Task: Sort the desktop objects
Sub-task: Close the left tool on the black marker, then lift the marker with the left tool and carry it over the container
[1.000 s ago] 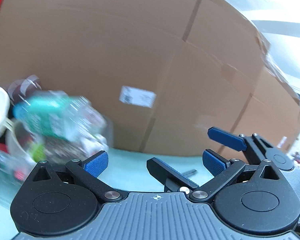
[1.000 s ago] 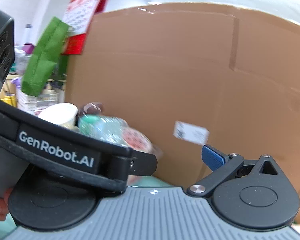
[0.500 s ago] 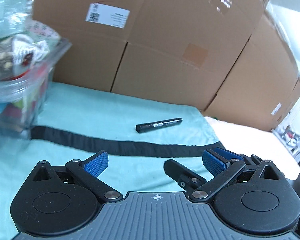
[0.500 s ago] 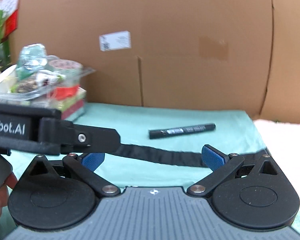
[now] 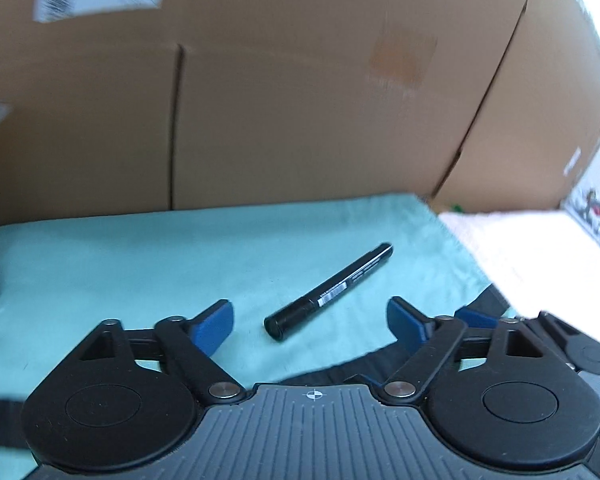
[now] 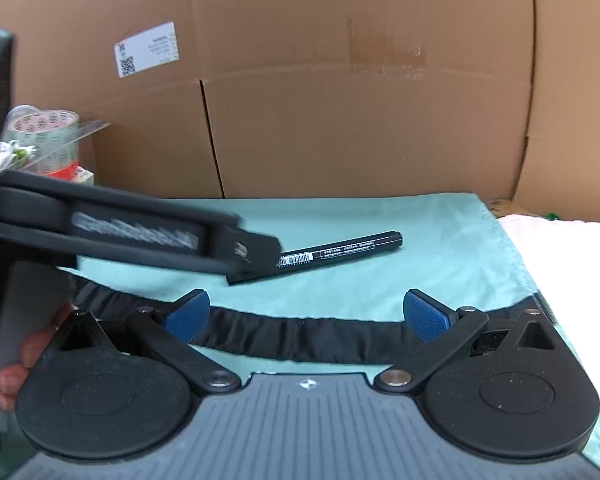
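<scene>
My right gripper (image 6: pixel 306 314) is hovering with its blue pads spread wide over the teal cloth (image 6: pixel 380 280) and its black band (image 6: pixel 300 334), gripping nothing. Farther off, a black marker (image 6: pixel 340 250) is lying on the cloth. My left gripper (image 6: pixel 252 258) is reaching in from the left, its tip overlapping the marker's left end. Tape rolls (image 6: pixel 48 140) are sitting far left, cardboard boxes (image 6: pixel 340 120) standing behind

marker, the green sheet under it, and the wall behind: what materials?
Marker: looks like smooth black plastic, slight sheen, with a printed white barcode label.
Green sheet: soft matte fabric, probably a towel or microfibre; it shows fuzzy nap and a stitched black band.
Wall: corrugated cardboard boxes, matte brown, with flap seams, tape residue and a paper shipping label.
</scene>
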